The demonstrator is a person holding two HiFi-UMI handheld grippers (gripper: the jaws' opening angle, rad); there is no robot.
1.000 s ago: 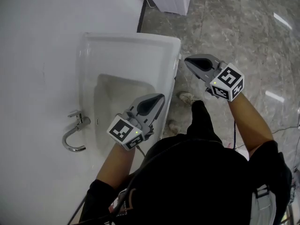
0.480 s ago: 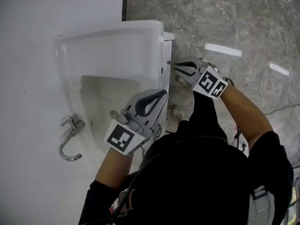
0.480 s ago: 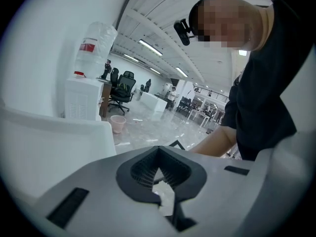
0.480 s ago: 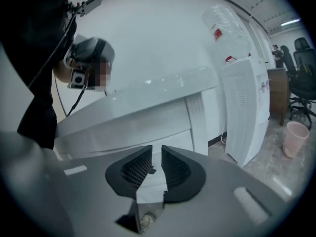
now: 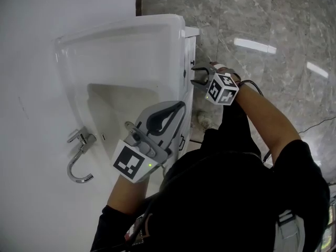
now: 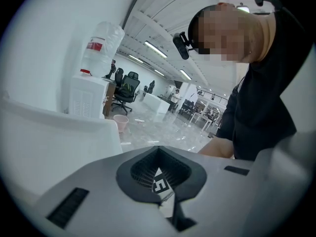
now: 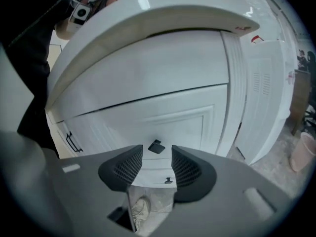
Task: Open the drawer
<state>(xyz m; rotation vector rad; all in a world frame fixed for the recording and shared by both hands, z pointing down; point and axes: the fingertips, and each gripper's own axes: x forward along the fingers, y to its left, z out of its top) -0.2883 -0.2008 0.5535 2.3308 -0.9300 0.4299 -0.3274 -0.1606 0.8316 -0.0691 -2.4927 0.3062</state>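
Now the right gripper [image 5: 195,75], just opened wide and empty, faces the little dark square knob [image 7: 156,146] on the white drawer [image 7: 190,130] straight ahead; the closed left gripper [image 5: 181,108] is farther off.

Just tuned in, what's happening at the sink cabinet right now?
A person stands at a white sink cabinet, a gripper in each hand. The right gripper, whose jaws have just been opening and hold nothing, is lined up on the drawer's black square knob but not gripping it. The left gripper is shut and hovers over the basin edge.
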